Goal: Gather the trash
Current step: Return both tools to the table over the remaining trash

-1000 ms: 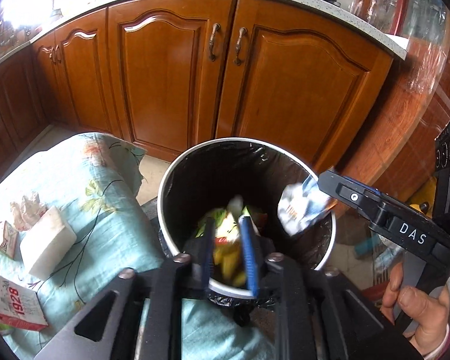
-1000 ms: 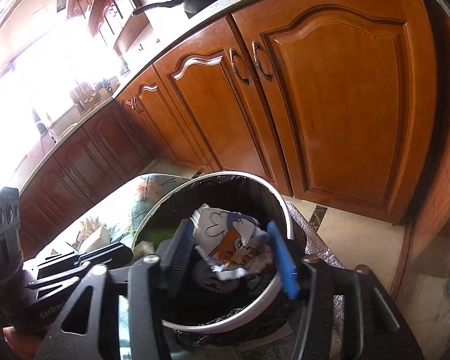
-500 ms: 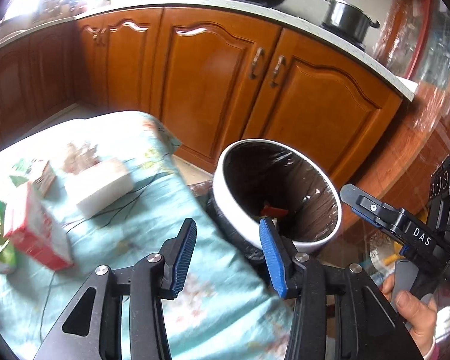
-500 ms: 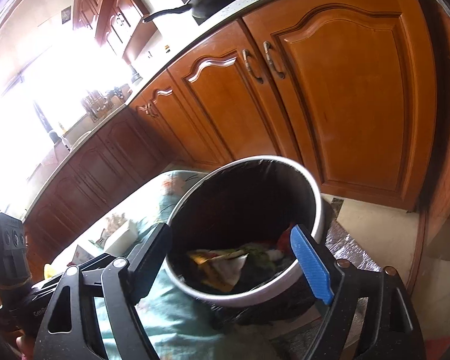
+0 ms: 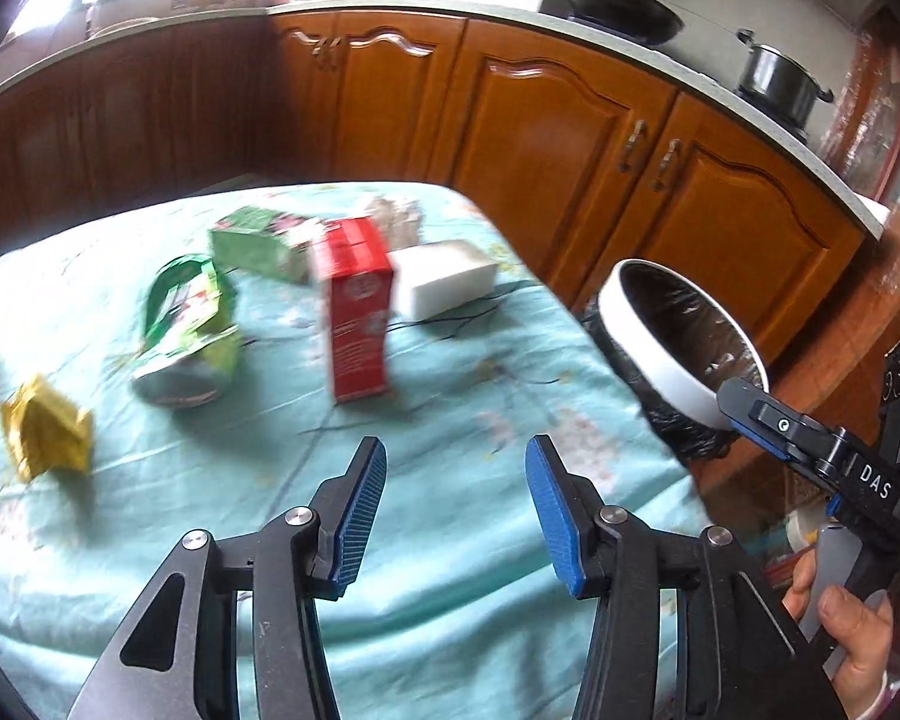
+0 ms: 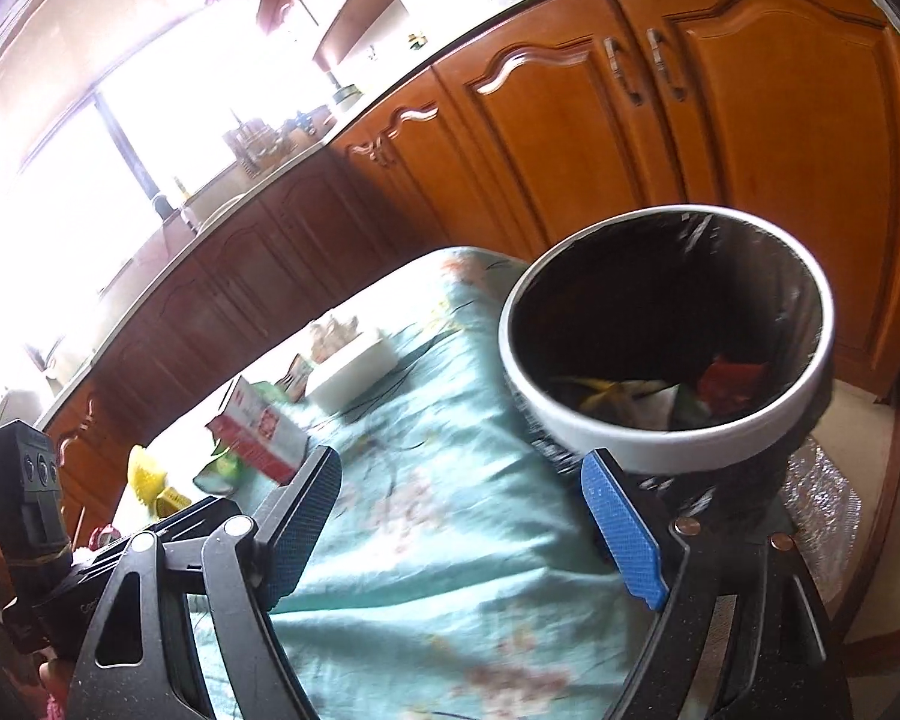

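Both tools, left tool (image 5: pixel 455 480) and right tool (image 6: pixel 462 510), gape empty above the teal tablecloth (image 5: pixel 462 372).

We see the table (image 5: pixel 462 540) in front of the cabinets (image 5: pixel 558 138), the bin (image 5: pixel 684 354) just off its right edge. On the table a carton (image 5: pixel 357 312) stands upright near the middle, a box (image 5: pixel 444 279) behind it to the right, a crumpled bag (image 5: pixel 189 336) to its left and a wrapper (image 5: pixel 45 435) further left. Trash (image 6: pixel 660 393) lies in the bin.
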